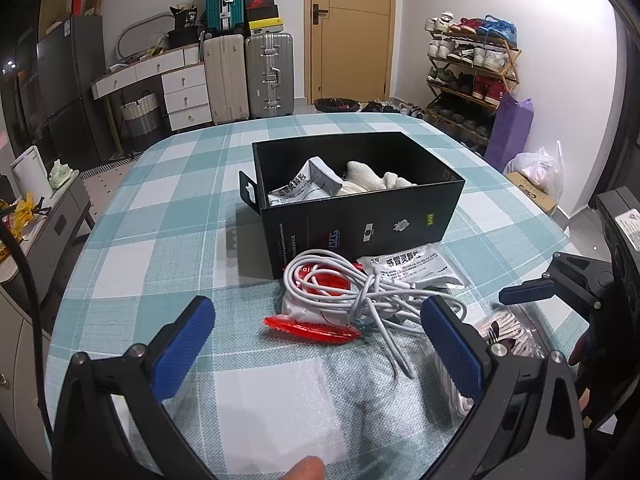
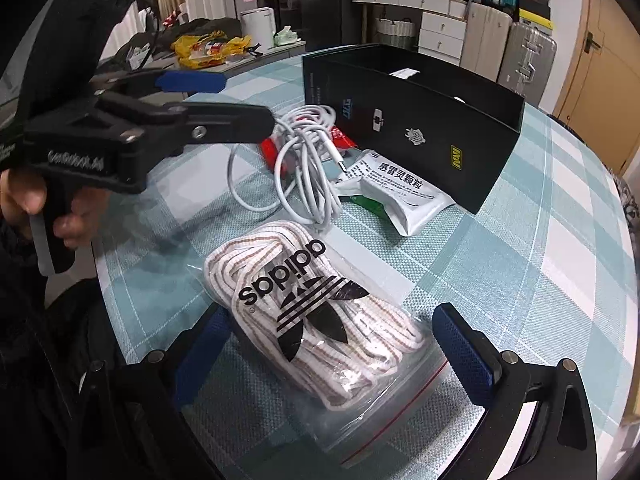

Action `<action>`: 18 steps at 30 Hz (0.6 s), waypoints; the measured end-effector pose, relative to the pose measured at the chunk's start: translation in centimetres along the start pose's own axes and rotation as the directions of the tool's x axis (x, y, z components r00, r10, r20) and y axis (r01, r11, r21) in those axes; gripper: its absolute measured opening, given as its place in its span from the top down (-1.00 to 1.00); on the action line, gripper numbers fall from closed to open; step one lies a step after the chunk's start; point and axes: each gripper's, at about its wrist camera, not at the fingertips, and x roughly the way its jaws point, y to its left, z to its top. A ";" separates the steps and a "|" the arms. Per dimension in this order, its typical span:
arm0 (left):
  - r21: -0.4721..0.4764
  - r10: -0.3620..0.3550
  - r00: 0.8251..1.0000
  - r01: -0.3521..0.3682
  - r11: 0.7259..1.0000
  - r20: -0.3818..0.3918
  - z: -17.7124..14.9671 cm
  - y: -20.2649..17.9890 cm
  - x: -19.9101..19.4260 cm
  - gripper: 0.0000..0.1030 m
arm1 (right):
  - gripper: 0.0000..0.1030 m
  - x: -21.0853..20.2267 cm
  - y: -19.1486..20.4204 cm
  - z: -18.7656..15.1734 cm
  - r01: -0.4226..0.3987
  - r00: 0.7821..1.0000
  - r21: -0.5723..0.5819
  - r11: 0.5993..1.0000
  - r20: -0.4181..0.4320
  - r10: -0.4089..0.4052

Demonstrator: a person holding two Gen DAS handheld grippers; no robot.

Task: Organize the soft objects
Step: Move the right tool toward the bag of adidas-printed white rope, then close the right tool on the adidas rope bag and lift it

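Observation:
A black open box (image 1: 400, 216) stands mid-table, holding a silver sachet (image 1: 308, 188) and a white cloth bundle (image 1: 376, 180). In front of it lie a coiled white cable (image 1: 340, 284) on a red-and-white packet (image 1: 316, 328), a second silver sachet (image 2: 404, 188), and a clear zip bag of striped white laces (image 2: 320, 320). My left gripper (image 1: 316, 340) is open, hovering just short of the cable and packet, with nothing between its fingers. My right gripper (image 2: 334, 344) is open too. Its blue pads (image 2: 464, 348) straddle the lace bag, apart from its sides.
The table carries a teal-and-white check cloth (image 1: 160, 208); its curved edge runs left and right. The left gripper (image 2: 232, 100) and the hand holding it hang over the table left of the cable. Suitcases, drawers, a door and a shoe rack stand beyond the table.

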 end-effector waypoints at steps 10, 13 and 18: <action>-0.003 0.000 1.000 0.000 1.000 -0.002 0.0 0.0 0.1 -1.00 | -0.54 0.1 0.8 0.5 -0.033 0.999 -0.015 0.999 0.026 0.034; -0.003 0.002 1.000 -0.002 1.000 -0.001 -0.1 0.0 0.1 -1.00 | -0.29 -0.1 1.2 0.4 -0.039 0.999 -0.030 0.999 0.035 0.040; -0.002 0.003 1.000 -0.003 1.000 -0.001 -0.1 0.1 0.1 -1.00 | 0.02 -0.8 1.4 0.1 -0.057 0.996 -0.057 0.997 0.058 0.060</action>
